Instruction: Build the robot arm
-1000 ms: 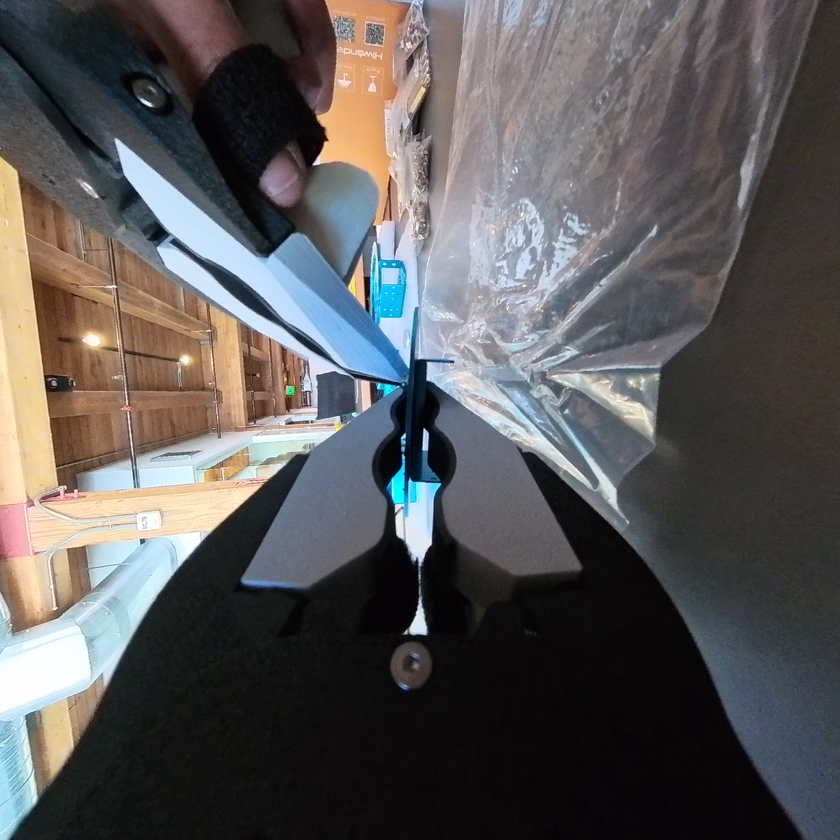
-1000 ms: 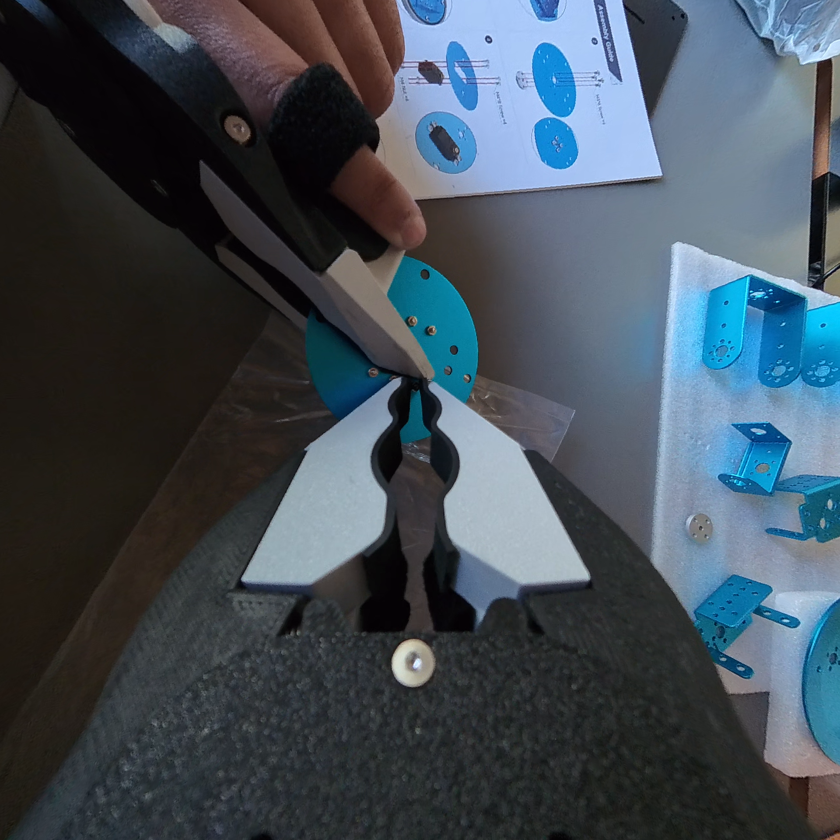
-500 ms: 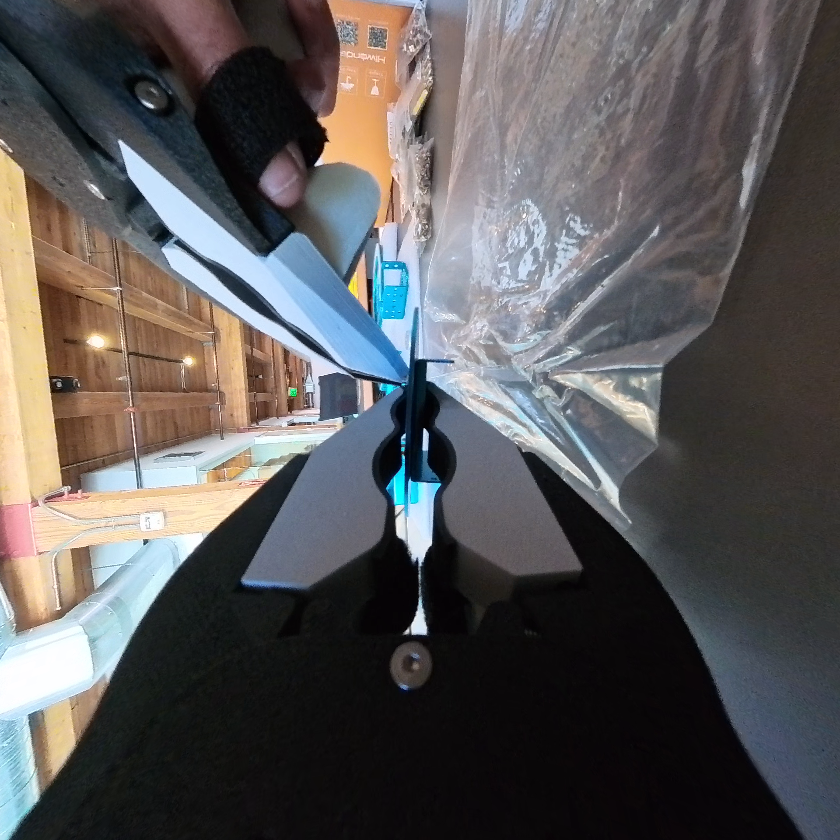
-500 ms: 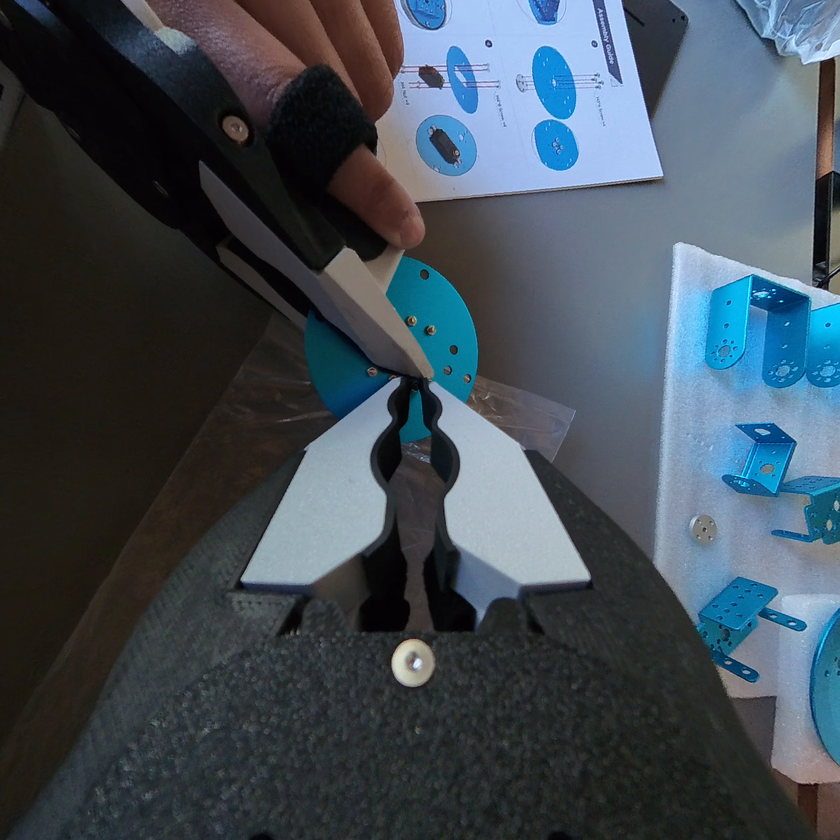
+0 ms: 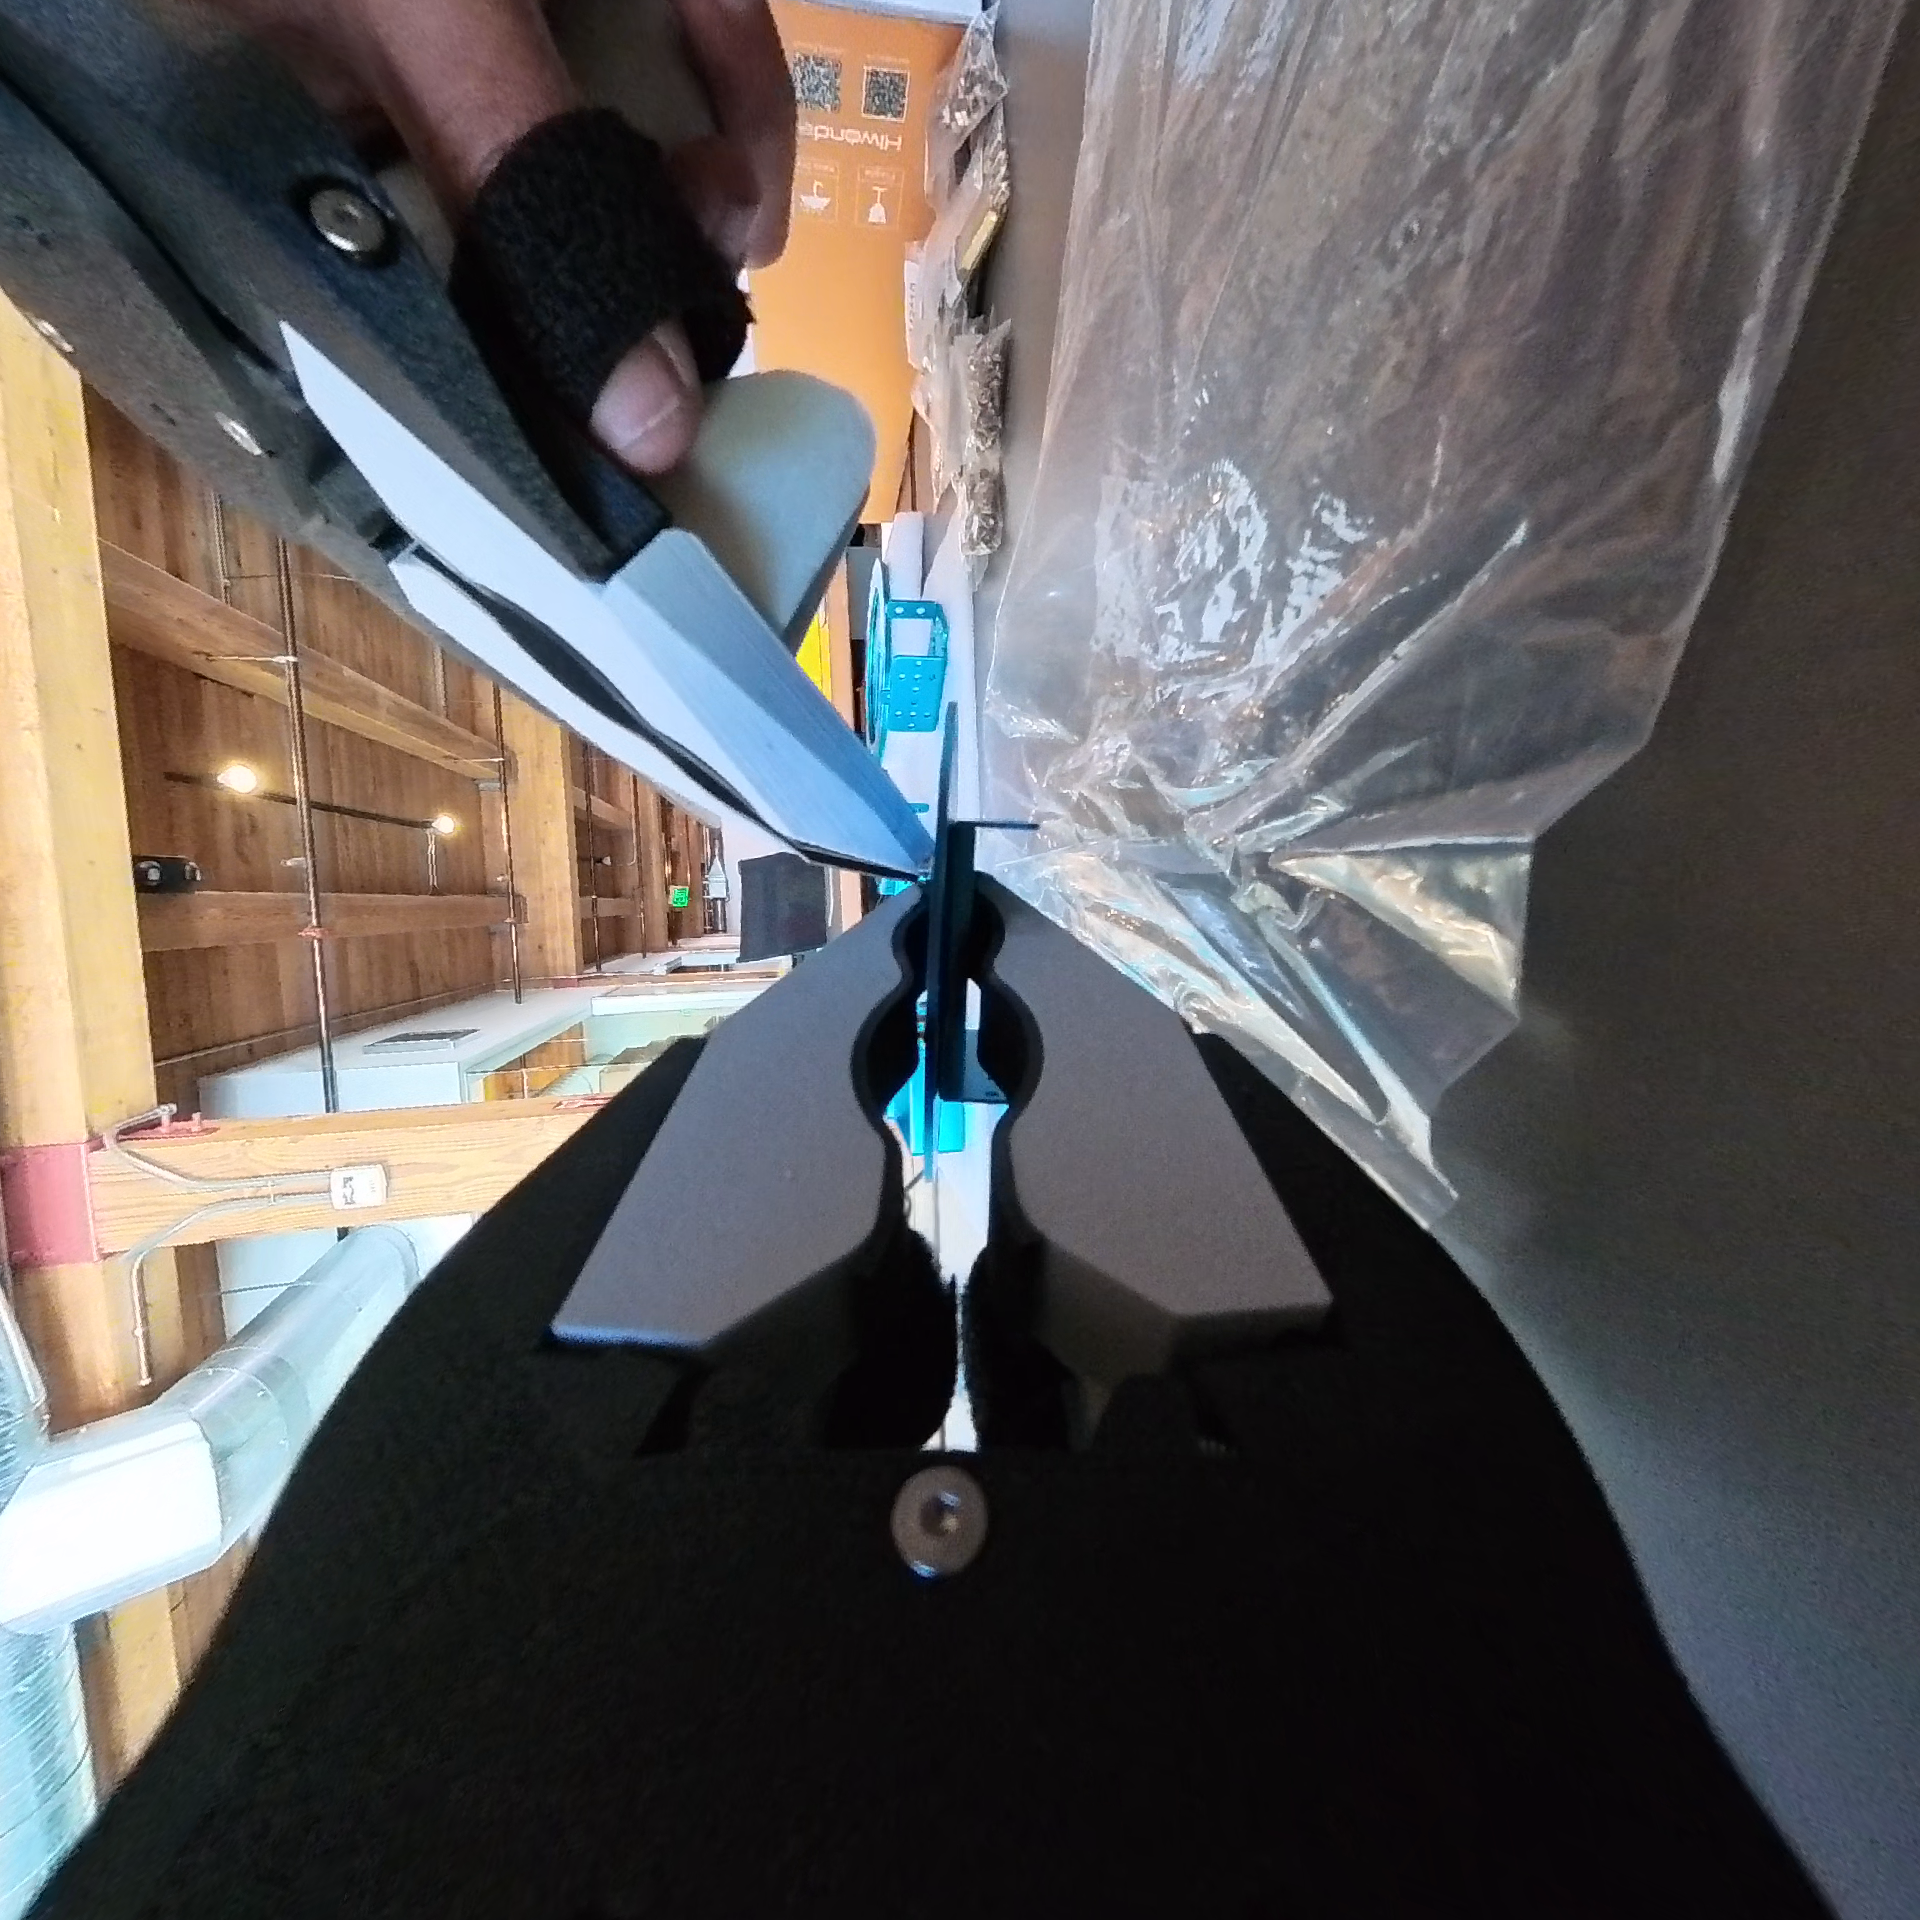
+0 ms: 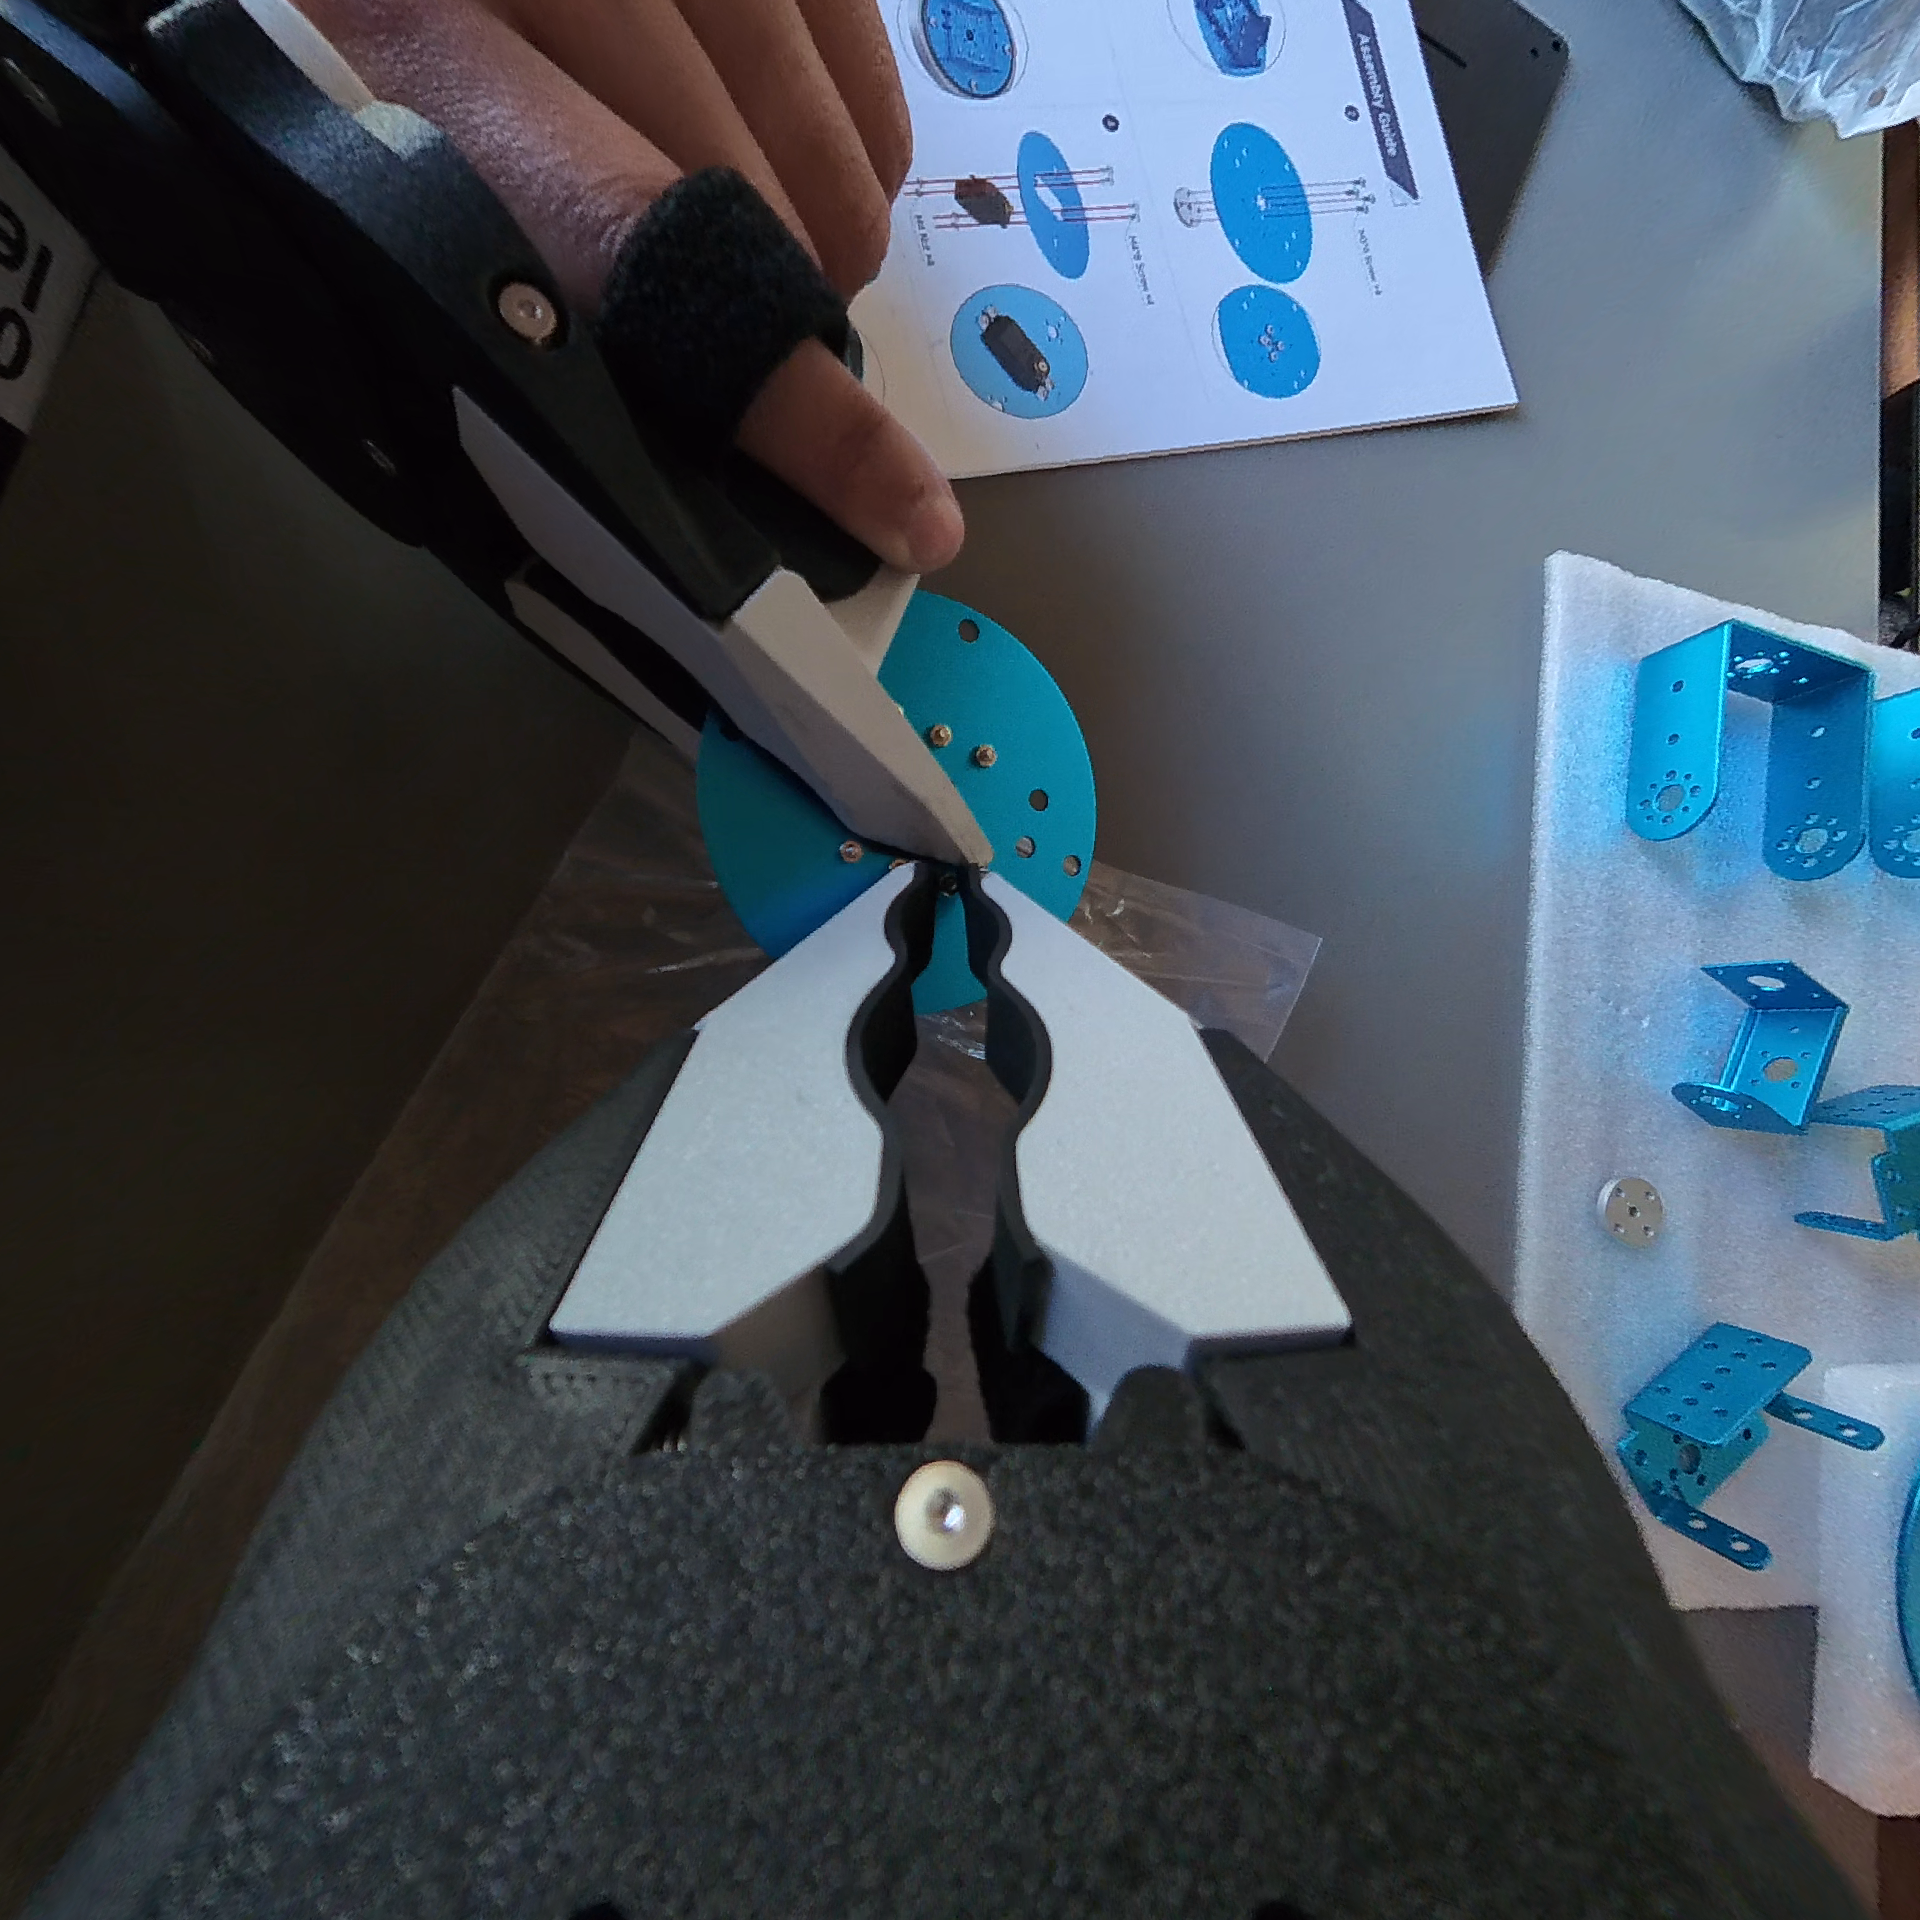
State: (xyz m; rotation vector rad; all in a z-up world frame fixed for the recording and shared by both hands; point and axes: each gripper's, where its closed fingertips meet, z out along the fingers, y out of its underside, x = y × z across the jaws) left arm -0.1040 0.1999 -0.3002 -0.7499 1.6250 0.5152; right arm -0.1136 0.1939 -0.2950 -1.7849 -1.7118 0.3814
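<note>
Your left gripper (image 5: 951, 894) clamps the blue disc (image 6: 1003, 717) edge-on, while your right gripper (image 6: 945, 883) pinches a small screw at its face

A printed sheet (image 6: 1195, 260) with blue diagrams is lying flat at the far edge of the grey table (image 6: 1351, 644), partly covering a dark flat object (image 6: 1496, 73). Along the right edge a white foam tray (image 6: 1579, 831) is carrying several blue perforated metal brackets (image 6: 1756, 748) and one small silver round hub (image 6: 1629, 1210). A clear plastic bag (image 5: 1351, 520) is lying crumpled on the table. Small packets of hardware (image 5: 977, 343) are sitting just beside an orange box (image 5: 873, 260). Behind them a wooden plank wall (image 5: 312, 831) and a pale duct (image 5: 208, 1455) are showing.
</note>
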